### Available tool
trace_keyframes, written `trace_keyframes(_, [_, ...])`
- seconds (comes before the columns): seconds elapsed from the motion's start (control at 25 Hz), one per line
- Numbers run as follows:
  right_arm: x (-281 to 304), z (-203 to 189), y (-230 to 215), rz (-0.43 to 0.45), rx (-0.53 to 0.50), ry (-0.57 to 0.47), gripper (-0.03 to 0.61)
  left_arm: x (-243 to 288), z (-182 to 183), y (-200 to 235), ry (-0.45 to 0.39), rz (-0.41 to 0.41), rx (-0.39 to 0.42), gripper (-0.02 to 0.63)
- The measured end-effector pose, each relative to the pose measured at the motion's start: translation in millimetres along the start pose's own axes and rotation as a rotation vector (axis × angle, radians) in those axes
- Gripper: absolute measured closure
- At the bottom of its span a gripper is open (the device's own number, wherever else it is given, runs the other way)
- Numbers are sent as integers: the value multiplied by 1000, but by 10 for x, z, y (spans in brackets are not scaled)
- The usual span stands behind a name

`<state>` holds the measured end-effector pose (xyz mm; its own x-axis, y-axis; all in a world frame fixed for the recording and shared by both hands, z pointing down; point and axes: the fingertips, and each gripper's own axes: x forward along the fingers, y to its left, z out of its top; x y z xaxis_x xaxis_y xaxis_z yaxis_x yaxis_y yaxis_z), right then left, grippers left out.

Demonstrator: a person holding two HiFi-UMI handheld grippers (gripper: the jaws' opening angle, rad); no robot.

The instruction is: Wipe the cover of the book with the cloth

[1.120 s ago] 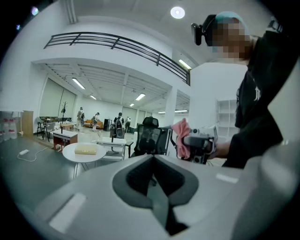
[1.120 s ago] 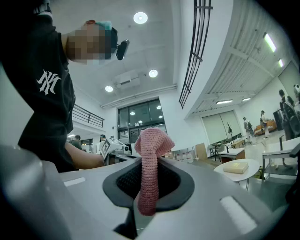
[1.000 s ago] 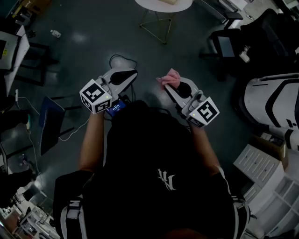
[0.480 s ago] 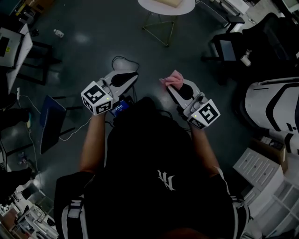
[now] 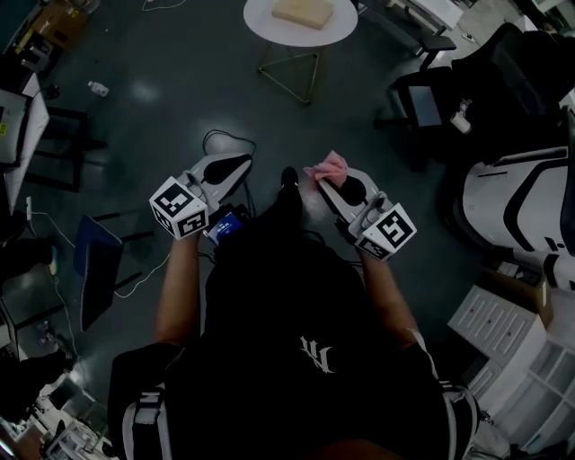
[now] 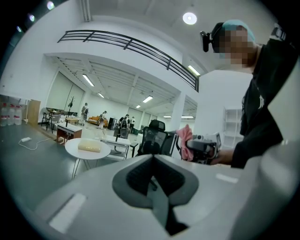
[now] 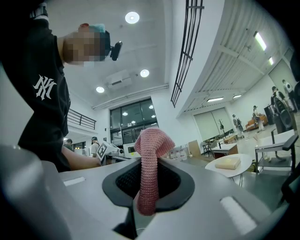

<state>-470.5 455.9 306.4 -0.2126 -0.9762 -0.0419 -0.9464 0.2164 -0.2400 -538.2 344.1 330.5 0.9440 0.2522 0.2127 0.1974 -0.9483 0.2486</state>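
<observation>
**Two grippers held forward over open floor, cloth clamped in the right**

Both forearms reach out from the person's body, bare below dark sleeves. Each hand is mostly hidden behind its gripper's marker cube. The left gripper (image 5: 241, 162) points ahead and a little inward, tipped slightly below level. The right gripper (image 5: 325, 176) also points ahead and inward, roughly level, so the two tips angle toward each other with a gap of floor between them.

The left gripper's jaws are pressed together with nothing between them. The right gripper's jaws are clenched on the pink knitted cloth (image 7: 150, 154). The cloth stands up from the pads as a folded strip and curls over at its top.

The book (image 5: 303, 11) lies flat on the round white table (image 5: 260, 20), well ahead of both grippers and touched by neither.

The dark floor (image 5: 180, 81) between the grippers and the table is open, apart from a cable loop (image 5: 225, 137) just ahead of the left gripper. A black office chair (image 5: 429, 90) stands near the table on the right. A large white machine (image 5: 526, 202) stands further right, well apart from the right gripper. White shelving (image 5: 508, 337) fills the lower right corner, and a desk edge (image 5: 22, 117) borders the left side.
</observation>
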Motion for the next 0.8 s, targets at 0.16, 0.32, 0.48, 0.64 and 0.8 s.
trace_keyframes(0.16, [40, 52, -578, -81, 3, 28, 532, 359, 120, 419, -36, -10, -27, 612])
trace_keyframes(0.32, [229, 150, -1250, -129, 27, 66, 532, 686, 286, 975, -61, 8, -73, 612])
trace_keyframes(0.48, [657, 342, -1856, -137, 39, 95, 532, 1005, 481, 1615, -64, 16, -102, 612])
trace_keyframes(0.64, [1096, 525, -2403, -127, 33, 138, 532, 1329, 607, 2331, -10, 60, -121, 612])
trace_keyframes(0.8, [1449, 670, -2975, -130, 16, 169, 532, 1686, 783, 3013, 24, 82, -132, 612])
